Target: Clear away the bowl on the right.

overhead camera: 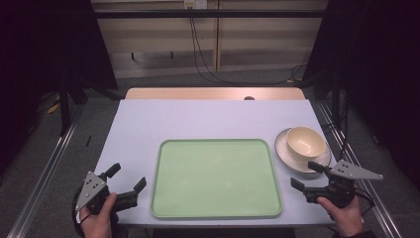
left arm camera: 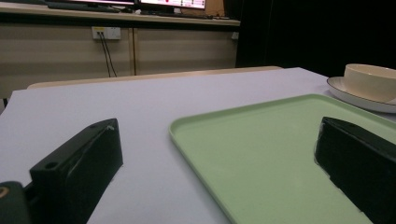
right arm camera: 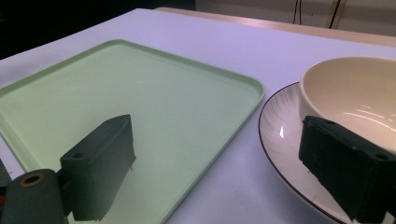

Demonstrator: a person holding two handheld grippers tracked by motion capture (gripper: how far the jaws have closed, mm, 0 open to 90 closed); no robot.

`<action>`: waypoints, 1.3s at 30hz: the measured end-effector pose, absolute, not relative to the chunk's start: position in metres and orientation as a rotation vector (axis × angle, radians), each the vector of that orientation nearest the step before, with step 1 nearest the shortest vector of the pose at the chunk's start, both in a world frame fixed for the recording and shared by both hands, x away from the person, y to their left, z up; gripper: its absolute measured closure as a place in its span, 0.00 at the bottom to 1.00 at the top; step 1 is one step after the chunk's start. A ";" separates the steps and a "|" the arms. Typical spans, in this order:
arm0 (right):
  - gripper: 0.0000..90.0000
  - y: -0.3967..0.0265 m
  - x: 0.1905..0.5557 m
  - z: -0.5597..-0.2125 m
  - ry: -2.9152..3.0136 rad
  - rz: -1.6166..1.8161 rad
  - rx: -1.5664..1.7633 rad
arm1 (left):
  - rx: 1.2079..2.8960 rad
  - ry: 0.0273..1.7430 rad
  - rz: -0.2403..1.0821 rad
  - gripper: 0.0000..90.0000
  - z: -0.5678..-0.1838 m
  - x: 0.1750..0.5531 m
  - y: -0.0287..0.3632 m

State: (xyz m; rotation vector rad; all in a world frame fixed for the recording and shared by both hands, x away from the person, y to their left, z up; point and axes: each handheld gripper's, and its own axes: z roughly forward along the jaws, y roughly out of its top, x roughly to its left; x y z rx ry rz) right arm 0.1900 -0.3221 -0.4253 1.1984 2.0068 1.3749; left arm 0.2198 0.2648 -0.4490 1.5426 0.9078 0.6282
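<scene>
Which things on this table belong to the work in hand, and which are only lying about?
Belong to the work:
- bowl, standing on the plate
- plate, nearest the right gripper
- green tray, bare

Only lying about:
- cables on the floor behind the table
- wall socket

Grey carpet floor (overhead camera: 163, 82); beige cabinets (overhead camera: 247, 44) behind, cables (overhead camera: 198, 54) hanging; dark curtains (overhead camera: 376, 74) on both sides.

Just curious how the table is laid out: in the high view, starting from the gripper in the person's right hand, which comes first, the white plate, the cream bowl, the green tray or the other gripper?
From the right gripper:
1. Round white plate, just beyond its jaws.
2. Cream ceramic bowl, standing on that plate.
3. Pale green rectangular plastic tray, beside it at table centre; close to the bowl's rank, hard to call.
4. Left gripper, across the tray.
</scene>
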 end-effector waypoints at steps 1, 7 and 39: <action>0.11 -0.322 0.190 -0.425 2.016 1.375 1.197 | 1.540 0.908 0.622 0.01 -0.449 0.220 0.265; 0.14 -0.321 0.192 -0.426 2.042 1.345 1.206 | 1.544 0.910 0.627 0.01 -0.449 0.220 0.265; 0.28 -0.356 0.206 -0.408 2.024 1.331 1.300 | 1.550 0.930 0.609 0.01 -0.450 0.222 0.265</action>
